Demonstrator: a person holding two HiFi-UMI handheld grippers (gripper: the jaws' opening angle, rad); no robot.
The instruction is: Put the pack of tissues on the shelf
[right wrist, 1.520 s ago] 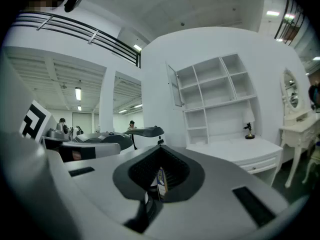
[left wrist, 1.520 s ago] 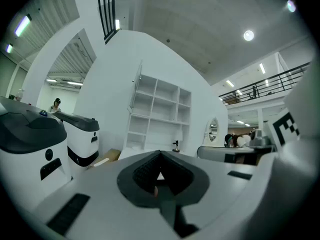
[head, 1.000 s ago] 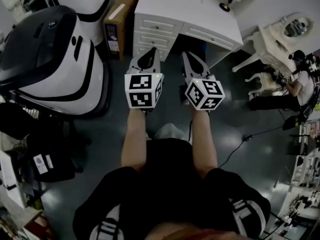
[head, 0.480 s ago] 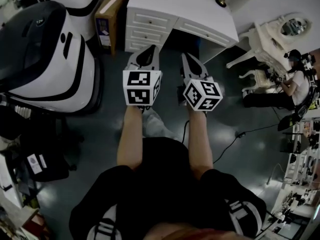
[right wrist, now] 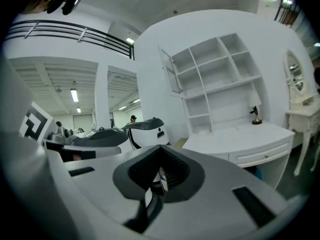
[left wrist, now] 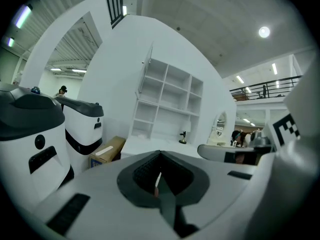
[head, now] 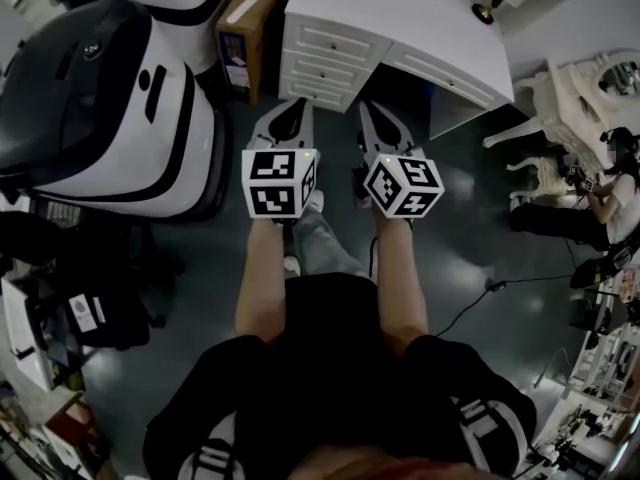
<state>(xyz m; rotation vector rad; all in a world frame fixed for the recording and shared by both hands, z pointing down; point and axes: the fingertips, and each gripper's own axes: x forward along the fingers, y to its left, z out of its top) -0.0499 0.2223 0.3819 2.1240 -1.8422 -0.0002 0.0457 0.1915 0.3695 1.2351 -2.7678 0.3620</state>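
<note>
No pack of tissues shows in any view. The white open shelf rises over a white desk straight ahead. I hold both grippers side by side, pointing at the desk from a short way off. In the head view the left gripper is at the left and the right gripper beside it. The left gripper is shut with nothing between its jaws. The right gripper is shut as well and holds nothing.
Big white-and-black machines stand at the left, a cardboard box between them and the desk. A small dark figurine sits on the desk. A white vanity and a seated person are at the right. A cable crosses the dark floor.
The person has stepped on over the floor; one leg now shows forward between the arms. Both grippers stay shut and side by side.
</note>
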